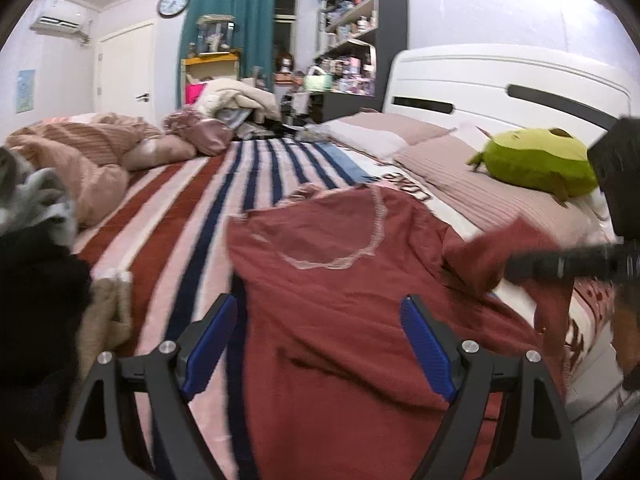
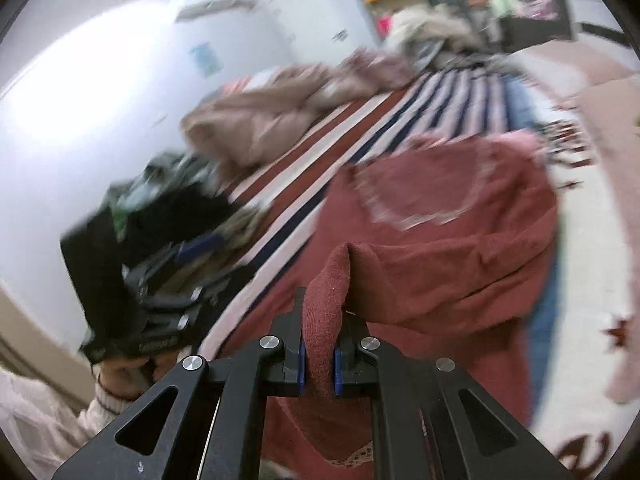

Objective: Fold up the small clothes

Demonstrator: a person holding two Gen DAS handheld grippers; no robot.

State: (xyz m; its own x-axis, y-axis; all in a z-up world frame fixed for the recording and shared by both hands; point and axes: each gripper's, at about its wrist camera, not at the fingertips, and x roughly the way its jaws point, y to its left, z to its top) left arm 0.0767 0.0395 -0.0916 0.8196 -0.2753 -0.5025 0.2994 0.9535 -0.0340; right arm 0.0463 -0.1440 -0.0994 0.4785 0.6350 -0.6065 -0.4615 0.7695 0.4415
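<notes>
Folding's barely started here. Right gripper (image 2: 319, 344) is clamped on a pinch of the red top (image 1: 340, 280), lifting one side. Left gripper (image 1: 320, 344) hangs wide apart, empty, and the body lies unfolded.

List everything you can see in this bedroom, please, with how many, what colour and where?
Red garment: one, dark red, spread on bed.
Bedspread: one, red, white and navy stripes.
Plush toy: one, green, on pillow.
Blanket: one, beige-pink, bunched far left.
Wall clock: one, dark rim, by teal curtain.
Headboard: one, white.
Left gripper: open, over garment.
Right gripper: shut on red cloth.
</notes>
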